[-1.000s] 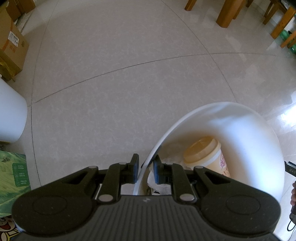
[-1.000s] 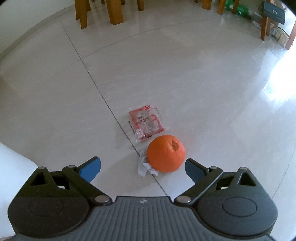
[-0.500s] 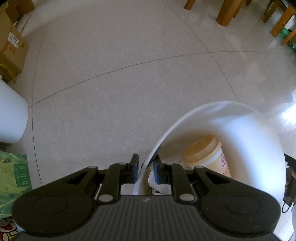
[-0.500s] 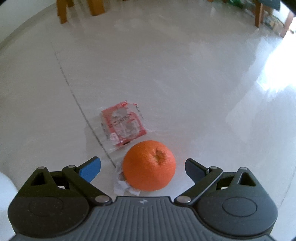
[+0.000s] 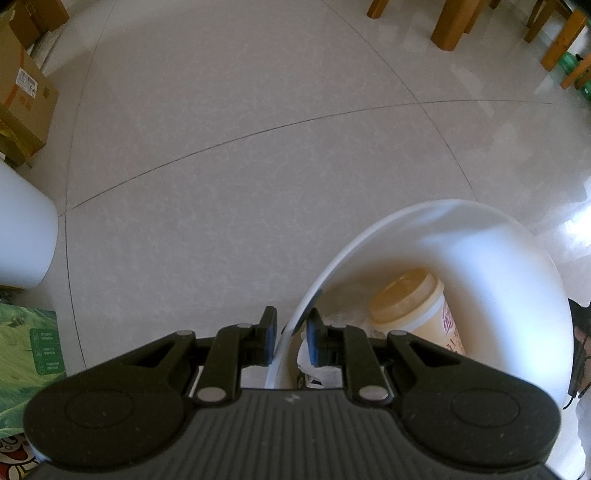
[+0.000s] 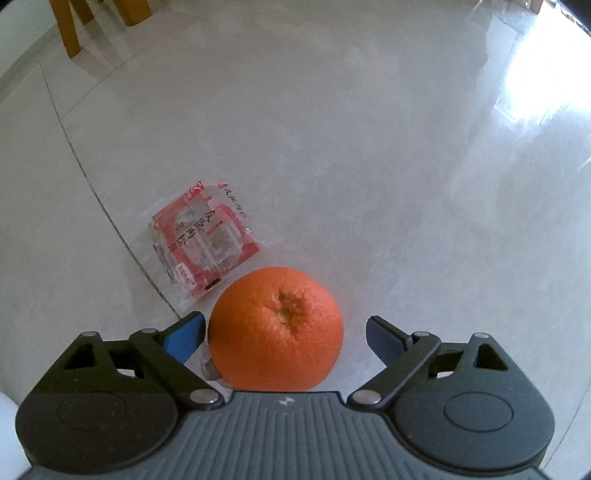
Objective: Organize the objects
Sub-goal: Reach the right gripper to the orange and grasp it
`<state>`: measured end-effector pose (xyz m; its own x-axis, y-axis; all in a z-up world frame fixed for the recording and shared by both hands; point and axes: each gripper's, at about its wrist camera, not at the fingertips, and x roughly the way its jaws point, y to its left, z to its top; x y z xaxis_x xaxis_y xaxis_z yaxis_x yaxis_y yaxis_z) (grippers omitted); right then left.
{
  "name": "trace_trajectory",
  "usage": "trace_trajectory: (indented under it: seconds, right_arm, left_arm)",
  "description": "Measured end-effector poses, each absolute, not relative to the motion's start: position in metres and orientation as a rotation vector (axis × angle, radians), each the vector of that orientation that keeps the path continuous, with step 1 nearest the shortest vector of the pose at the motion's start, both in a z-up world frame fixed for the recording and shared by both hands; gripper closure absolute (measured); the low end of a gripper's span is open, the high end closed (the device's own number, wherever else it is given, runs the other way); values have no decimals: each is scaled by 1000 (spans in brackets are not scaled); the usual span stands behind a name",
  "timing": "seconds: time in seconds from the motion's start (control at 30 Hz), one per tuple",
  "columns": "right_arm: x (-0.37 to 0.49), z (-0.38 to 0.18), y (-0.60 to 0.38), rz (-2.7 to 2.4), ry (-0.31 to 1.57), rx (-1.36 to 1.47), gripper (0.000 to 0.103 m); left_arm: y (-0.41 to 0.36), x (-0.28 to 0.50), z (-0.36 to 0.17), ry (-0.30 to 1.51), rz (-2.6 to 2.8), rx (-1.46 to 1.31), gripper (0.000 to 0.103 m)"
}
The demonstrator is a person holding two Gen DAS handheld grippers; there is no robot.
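Note:
In the left wrist view my left gripper [image 5: 291,334] is shut on the rim of a white bucket [image 5: 480,236], one finger outside and one inside. Inside the bucket lie a tan lidded cup [image 5: 413,306] and crumpled white wrapping [image 5: 317,365]. In the right wrist view my right gripper [image 6: 286,338] is open, its fingers on either side of an orange [image 6: 275,328] on the tiled floor. The left finger is close to the orange, the right finger stands apart. A red and clear snack packet [image 6: 203,243] lies just beyond the orange. A scrap of white paper [image 6: 205,365] lies under its left side.
Cardboard boxes [image 5: 22,92] stand at the far left, a second white container [image 5: 22,229] at the left edge and a green printed bag [image 5: 29,347] below it. Wooden furniture legs [image 5: 450,26] stand at the back, and also show in the right wrist view [image 6: 70,26].
My right gripper has moved forward and down, so the orange now sits between its open fingers. My left gripper keeps its hold on the bucket rim, almost still.

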<state>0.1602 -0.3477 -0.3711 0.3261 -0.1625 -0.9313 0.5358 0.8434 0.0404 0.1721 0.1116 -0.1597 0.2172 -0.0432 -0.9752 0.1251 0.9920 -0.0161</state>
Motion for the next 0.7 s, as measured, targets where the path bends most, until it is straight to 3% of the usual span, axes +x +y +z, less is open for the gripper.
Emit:
trace_trajectory:
  seconds: [0.17, 0.7]
  right_arm:
    - [162, -375, -349, -456, 1174, 396, 21]
    - [157, -343, -319, -423, 1188, 274, 24]
  left_arm:
    - [111, 172, -160, 1347, -116, 71, 88]
    - [111, 171, -160, 1340, -113, 78, 87]
